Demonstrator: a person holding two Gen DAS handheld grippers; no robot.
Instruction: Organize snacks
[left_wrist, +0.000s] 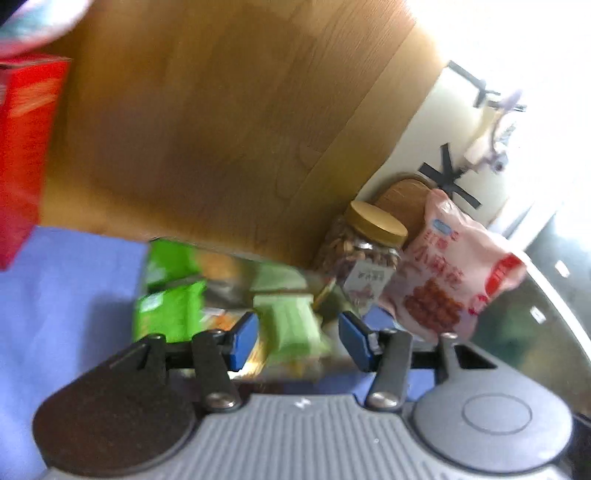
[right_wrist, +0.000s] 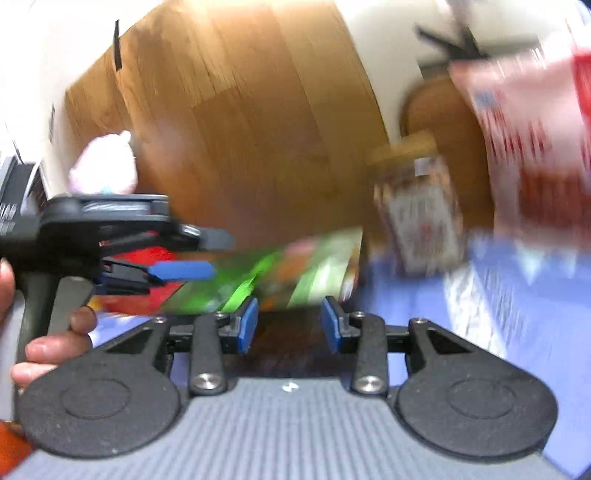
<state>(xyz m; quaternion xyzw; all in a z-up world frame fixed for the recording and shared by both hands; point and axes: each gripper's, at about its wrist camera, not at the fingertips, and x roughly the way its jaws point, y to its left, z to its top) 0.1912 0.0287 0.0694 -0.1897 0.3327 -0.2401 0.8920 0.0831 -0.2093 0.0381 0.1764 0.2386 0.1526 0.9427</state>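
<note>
- The wooden floor (left_wrist: 221, 129) fills most of the background in both wrist views, so it's the biggest thing here by far.
- A blue cloth (left_wrist: 74, 295) covers the counter, and all the snacks sit on it.
- A red box (left_wrist: 22, 155) stands at the far left edge of the left wrist view, well apart from the other snacks (its print is too blurry to read).
- A pink snack bag (left_wrist: 454, 273) stands upright on the right, touching the jar next to it. It has red print and a picture of brown twisted snacks.
- A clear nut jar (left_wrist: 364, 258) with a gold lid sits just left of the pink bag, with a round wooden board (left_wrist: 402, 199) leaning behind the two.
- A pile of green snack packets (left_wrist: 173, 295) lies in the middle of the cloth, in front of the jar. One pale green packet (left_wrist: 291, 325) sits right between the fingers.
- The left gripper (left_wrist: 299, 339) is spread apart, with the pale green packet in the gap. I can't tell if the pads are touching it.
- The right gripper (right_wrist: 290, 325) is spread apart too and has nothing in it. It points at the green packets.
</note>
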